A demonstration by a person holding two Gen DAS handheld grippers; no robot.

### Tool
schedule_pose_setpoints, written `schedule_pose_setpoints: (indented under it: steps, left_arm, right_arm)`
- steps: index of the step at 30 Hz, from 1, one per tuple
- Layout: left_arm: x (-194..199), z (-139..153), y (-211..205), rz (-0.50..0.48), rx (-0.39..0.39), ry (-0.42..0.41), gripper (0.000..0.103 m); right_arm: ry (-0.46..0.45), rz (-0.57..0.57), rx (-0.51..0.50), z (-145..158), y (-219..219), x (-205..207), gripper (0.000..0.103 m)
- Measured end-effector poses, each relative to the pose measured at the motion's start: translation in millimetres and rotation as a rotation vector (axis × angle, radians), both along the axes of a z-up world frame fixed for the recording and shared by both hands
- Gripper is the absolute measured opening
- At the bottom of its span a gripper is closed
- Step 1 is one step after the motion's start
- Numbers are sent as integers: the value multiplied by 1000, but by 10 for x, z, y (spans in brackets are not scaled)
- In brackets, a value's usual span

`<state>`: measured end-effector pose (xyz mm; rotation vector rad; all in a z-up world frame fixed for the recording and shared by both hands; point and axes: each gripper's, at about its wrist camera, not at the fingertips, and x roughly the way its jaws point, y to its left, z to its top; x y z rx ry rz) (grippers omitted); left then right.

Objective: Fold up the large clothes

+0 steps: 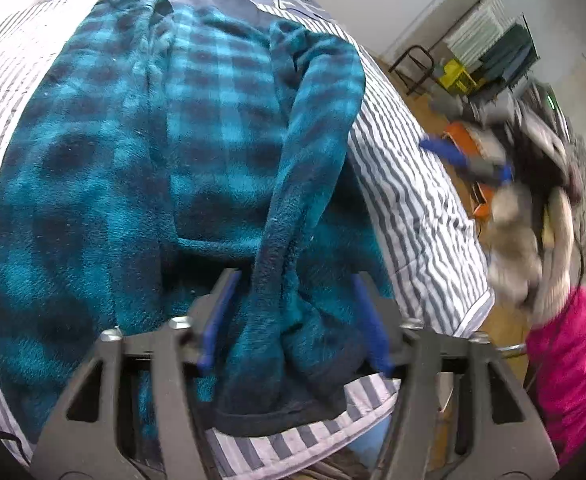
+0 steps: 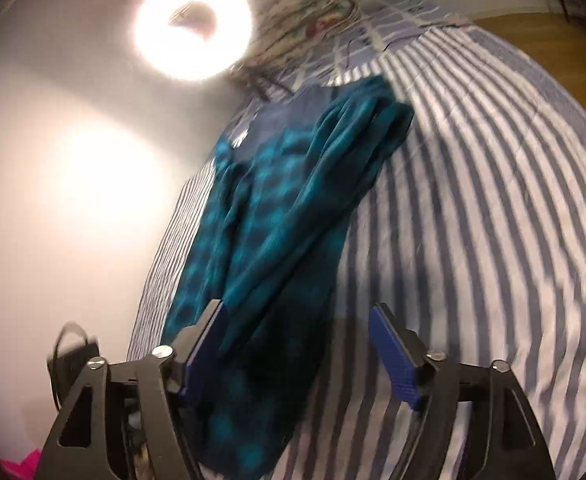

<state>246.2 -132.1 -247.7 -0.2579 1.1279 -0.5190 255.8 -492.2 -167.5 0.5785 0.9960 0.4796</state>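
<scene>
Teal plaid robe (image 1: 165, 152) spread mid-frame on striped bedding (image 1: 413, 200); left gripper (image 1: 293, 320) and right gripper (image 2: 297, 344) both gaping, gripping nothing.

Bed with striped cover (image 1: 409, 184), teal checked fleece garment (image 1: 141, 160) spread flat on it

No legible text, label, brand, number or sign in either view.

Teal-and-black checked fleece garment (image 1: 141, 168); grey-and-white striped bed cover (image 2: 473, 208); blue-padded black claw (image 2: 293, 344); bright pink sleeve (image 1: 569, 368).
</scene>
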Motion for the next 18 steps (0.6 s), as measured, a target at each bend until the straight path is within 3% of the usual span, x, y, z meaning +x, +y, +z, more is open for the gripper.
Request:
schedule_pose_setpoints:
  steps: [3,7,15,18]
  left_arm:
    - [-20,-25,-5,-15,-5,-1,11]
    - [-31,9,47,-22,-34,-20,9]
    - [10,16,82,-33,-93,1,8]
    - [20,8,74,-35,-125,20,8]
  right_arm:
    - [-5,-45,19,-43,-60,340,82]
    - [-3,-109,27,-112,-98,867,83]
    - [77,-307,120,-605,-235,1708,82]
    - [109,-326,173,-759,-212,1856,69]
